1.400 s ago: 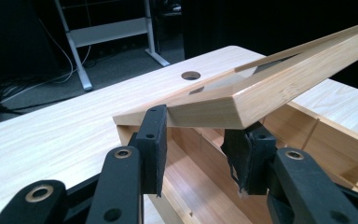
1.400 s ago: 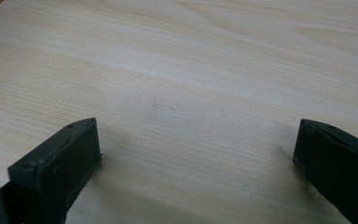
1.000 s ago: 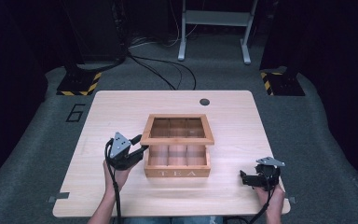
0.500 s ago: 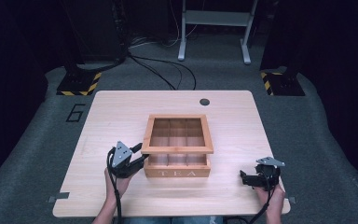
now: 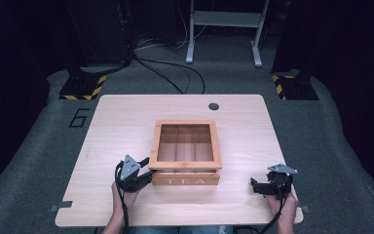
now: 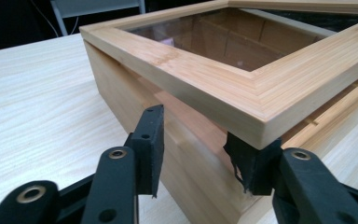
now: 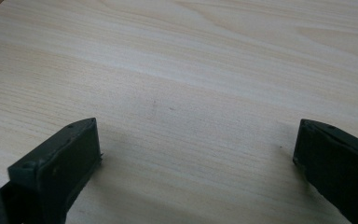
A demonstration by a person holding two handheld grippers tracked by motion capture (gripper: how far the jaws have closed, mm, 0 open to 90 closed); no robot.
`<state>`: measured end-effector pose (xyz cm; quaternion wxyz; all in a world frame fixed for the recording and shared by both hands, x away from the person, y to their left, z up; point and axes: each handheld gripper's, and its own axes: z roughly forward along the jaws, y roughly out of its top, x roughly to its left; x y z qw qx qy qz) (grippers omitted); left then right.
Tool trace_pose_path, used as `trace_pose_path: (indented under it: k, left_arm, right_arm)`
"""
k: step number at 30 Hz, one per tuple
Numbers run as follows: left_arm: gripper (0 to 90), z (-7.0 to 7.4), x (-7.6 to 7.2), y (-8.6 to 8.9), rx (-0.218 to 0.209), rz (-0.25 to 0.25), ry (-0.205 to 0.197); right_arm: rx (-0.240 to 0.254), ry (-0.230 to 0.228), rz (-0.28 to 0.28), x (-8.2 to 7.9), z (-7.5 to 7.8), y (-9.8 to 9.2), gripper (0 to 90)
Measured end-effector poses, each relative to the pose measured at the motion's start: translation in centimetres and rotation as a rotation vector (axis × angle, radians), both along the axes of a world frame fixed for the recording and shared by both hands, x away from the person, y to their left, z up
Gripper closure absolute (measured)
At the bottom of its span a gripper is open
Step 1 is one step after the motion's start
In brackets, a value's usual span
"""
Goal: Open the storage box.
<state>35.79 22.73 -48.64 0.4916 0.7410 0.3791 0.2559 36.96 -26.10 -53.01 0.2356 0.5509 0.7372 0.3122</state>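
The tea box [image 5: 185, 179] sits at lower centre of the high view, its lid [image 6: 242, 93] slightly ajar. The left gripper [image 5: 147, 171] has just been opening, and its jaws are spread astride the box corner without pinching it. The jaw under the lid is best drawn out level and slowly, so the lid is let down square. The right gripper [image 5: 254, 185] is held spread over bare table [image 5: 126, 122] at lower right.

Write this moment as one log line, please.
left gripper: jaws just opening around lid corner | lid slightly ajar on tea box | right gripper: open above table

Dark room, grey carpet

A light wooden table [image 5: 126, 126] is seen centre frame; hazard-striped bases [image 5: 82, 87] and a grey stand [image 5: 224, 29] are set behind it.
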Motion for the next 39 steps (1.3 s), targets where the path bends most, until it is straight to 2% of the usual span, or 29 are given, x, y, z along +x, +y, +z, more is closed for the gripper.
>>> trace_pose_path:
  k: [4, 12, 16, 20, 22, 23, 27, 31, 39]
  left_arm:
    - [52.7, -0.6, 0.0, 0.2, -0.02, -0.002, 0.022]
    - [48.8, -0.4, -0.2, 0.7, -0.029, 0.004, 0.035]
    - [39.6, -0.2, -0.4, 1.3, -0.048, -0.002, 0.057]
    - [27.7, 0.0, -0.8, 1.7, -0.039, -0.019, 0.09]
    - [24.0, -0.2, -0.9, 1.5, 0.019, -0.029, 0.114]
    - [22.5, -0.6, -0.9, 1.3, 0.033, -0.038, 0.134]
    - [16.2, -1.8, -1.1, 1.3, 0.031, -0.037, 0.17]
    - [11.6, -2.5, -1.7, 1.9, 0.051, -0.019, 0.195]
    - [2.0, -4.0, -2.6, 3.4, 0.187, 0.016, 0.297]
  right_arm:
    - [0.0, 0.0, -0.001, 0.0, 0.0, 0.0, 0.0]
    - [-0.001, 0.0, 0.0, 0.0, 0.0, 0.0, 0.0]
    - [0.0, 0.0, -0.001, 0.0, 0.0, 0.0, 0.0]
    - [-0.001, 0.0, 0.0, 0.0, 0.0, 0.0, 0.0]
    - [0.0, 0.0, -0.002, 0.0, 0.0, 0.0, 0.0]
    - [0.001, 0.0, -0.002, 0.0, 0.0, 0.0, 0.0]
    - [0.001, 0.001, -0.002, 0.0, 0.0, 0.0, 0.0]
    - [0.001, 0.001, -0.002, 0.0, 0.0, 0.0, 0.0]
    - [0.001, 0.001, -0.003, 0.0, 0.0, 0.0, 0.0]
